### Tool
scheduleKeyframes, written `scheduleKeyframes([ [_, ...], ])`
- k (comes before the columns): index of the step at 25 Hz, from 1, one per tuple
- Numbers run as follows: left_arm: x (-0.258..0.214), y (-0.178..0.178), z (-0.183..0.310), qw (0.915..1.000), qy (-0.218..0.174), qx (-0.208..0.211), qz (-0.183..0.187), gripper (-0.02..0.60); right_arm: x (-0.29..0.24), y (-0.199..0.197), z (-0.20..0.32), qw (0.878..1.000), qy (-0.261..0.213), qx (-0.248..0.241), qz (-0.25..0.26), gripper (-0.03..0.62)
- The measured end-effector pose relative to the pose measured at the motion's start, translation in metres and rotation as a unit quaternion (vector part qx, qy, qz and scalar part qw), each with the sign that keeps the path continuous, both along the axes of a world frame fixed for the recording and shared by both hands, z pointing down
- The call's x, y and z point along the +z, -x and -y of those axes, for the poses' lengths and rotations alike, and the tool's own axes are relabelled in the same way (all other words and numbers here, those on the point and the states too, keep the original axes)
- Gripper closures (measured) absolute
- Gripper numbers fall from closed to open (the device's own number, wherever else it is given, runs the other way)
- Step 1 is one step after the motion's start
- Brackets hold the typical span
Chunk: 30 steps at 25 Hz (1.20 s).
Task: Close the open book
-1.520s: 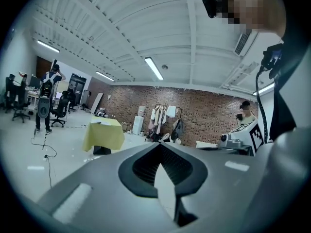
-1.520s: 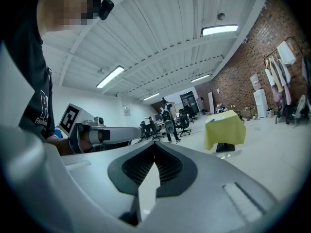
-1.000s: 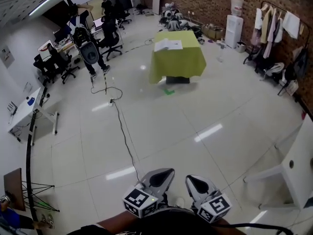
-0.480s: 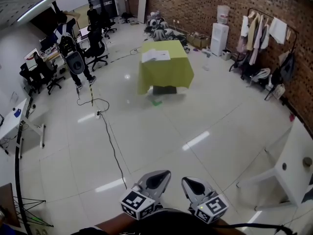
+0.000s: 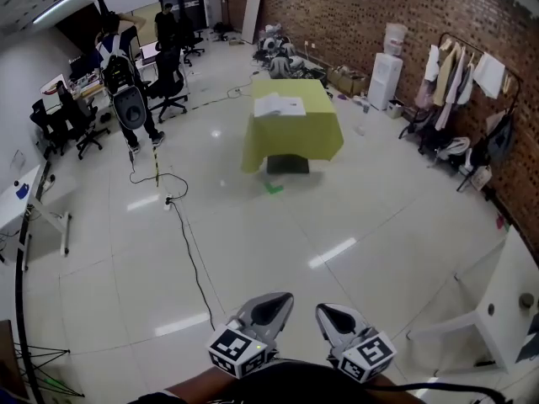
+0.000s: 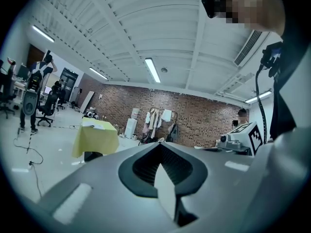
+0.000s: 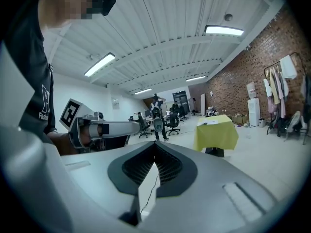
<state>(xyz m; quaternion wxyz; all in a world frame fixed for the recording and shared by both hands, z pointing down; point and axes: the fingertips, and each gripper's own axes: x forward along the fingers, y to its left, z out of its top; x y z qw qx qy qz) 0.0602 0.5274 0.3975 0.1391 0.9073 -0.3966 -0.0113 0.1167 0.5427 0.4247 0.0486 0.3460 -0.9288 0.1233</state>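
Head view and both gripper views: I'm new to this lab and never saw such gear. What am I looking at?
A person carries hand-held tongs; there is no robot arm. The head view looks down from a camera on their head, with the left tongs and right tongs at the bottom edge. Each gripper view comes from a camera riding on one pair. Both pairs are shut and hold nothing. Far across the floor, an open book lies on a table with a yellow-green cloth.

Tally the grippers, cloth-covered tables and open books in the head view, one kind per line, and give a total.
grippers: 2, the left gripper and the right gripper
cloth-covered table: 1
open book: 1
total: 4
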Motion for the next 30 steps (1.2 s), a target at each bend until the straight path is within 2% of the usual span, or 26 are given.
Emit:
scheduleKeyframes([
  [7,0.010,0.051,0.039,0.9999,-0.001,0.012,0.006,0.574,0.005,0.050,0.040,1.000,-0.003,0.010,-0.004,0.586],
  [11,0.014,0.068,0.057,0.9999,0.003,0.014,0.004,0.575,0.005,0.064,0.054,1.000,0.000,0.011,-0.011,0.586],
  [21,0.019,0.083,0.081,0.9998,0.015,0.007,-0.006,0.574,0.006,0.082,0.083,1.000,0.007,0.000,-0.018,0.586],
  [30,0.016,0.080,0.114,0.9993,0.016,-0.031,0.011,0.574,0.000,0.086,0.123,0.999,-0.005,-0.052,-0.009,0.586],
])
